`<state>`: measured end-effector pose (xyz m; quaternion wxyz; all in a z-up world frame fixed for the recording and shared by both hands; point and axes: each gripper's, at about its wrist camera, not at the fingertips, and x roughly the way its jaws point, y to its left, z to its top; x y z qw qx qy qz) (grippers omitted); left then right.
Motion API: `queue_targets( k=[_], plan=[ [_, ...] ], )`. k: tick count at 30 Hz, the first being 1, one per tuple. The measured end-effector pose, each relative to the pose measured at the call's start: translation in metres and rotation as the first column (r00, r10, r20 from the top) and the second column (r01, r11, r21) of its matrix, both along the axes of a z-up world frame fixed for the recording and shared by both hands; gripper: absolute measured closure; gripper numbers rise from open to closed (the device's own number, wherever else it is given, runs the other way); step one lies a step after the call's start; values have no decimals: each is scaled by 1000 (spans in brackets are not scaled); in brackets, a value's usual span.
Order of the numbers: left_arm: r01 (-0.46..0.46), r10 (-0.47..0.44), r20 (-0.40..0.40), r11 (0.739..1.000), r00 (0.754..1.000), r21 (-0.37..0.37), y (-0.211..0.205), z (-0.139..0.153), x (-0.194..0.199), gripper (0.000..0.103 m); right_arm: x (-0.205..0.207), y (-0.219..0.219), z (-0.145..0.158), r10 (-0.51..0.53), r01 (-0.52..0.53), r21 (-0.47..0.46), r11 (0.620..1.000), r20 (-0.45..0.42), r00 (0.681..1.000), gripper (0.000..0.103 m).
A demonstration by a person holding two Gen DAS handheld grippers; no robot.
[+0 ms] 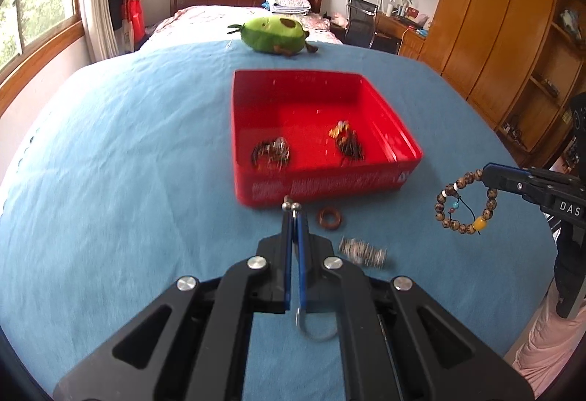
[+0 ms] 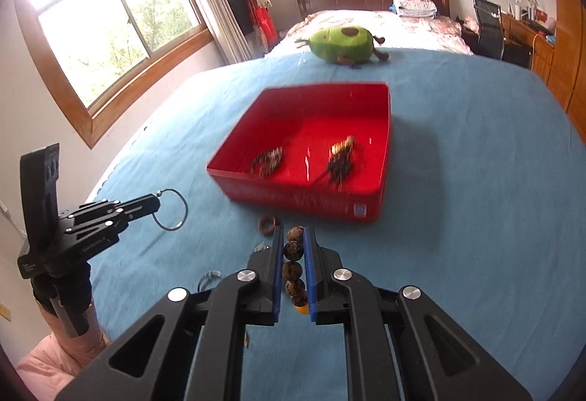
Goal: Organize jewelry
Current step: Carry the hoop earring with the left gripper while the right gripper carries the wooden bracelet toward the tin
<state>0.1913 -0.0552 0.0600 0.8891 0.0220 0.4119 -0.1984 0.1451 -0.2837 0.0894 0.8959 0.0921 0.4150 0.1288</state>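
A red box (image 1: 399, 137) (image 2: 384, 129) stands on the blue cloth and holds two beaded bracelets (image 1: 271, 153) (image 1: 348, 140). My left gripper (image 1: 293, 217) is shut on a thin silver bangle (image 1: 315, 331) with ball ends (image 1: 291, 206); in the right wrist view the bangle (image 2: 170, 210) hangs from the left gripper (image 2: 155, 203). My right gripper (image 2: 294, 239) is shut on a brown bead bracelet (image 2: 294, 267); in the left wrist view the bracelet (image 1: 465, 203) hangs from the right gripper (image 1: 487, 175). Both are held above the cloth in front of the box.
A brown wooden ring (image 1: 329, 216) (image 2: 268, 223) and a silver stretch bracelet (image 1: 362, 251) lie on the cloth in front of the box. A green avocado plush (image 1: 274, 34) (image 2: 342, 41) sits beyond the box. A bed, desk and wardrobes stand behind.
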Motion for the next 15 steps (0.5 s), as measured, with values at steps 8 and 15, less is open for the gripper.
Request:
queue_targets(
  k=[8, 15],
  plan=[
    [6, -6, 11, 1000, 1000, -21, -25, 17, 62, 102, 69, -6, 19, -19, 19, 10, 1000, 14, 1000, 92],
    [0, -1, -19, 999, 1000, -44, -46, 1, 120, 102, 132, -4, 2, -36, 36, 11, 999, 13, 999, 92]
  ],
)
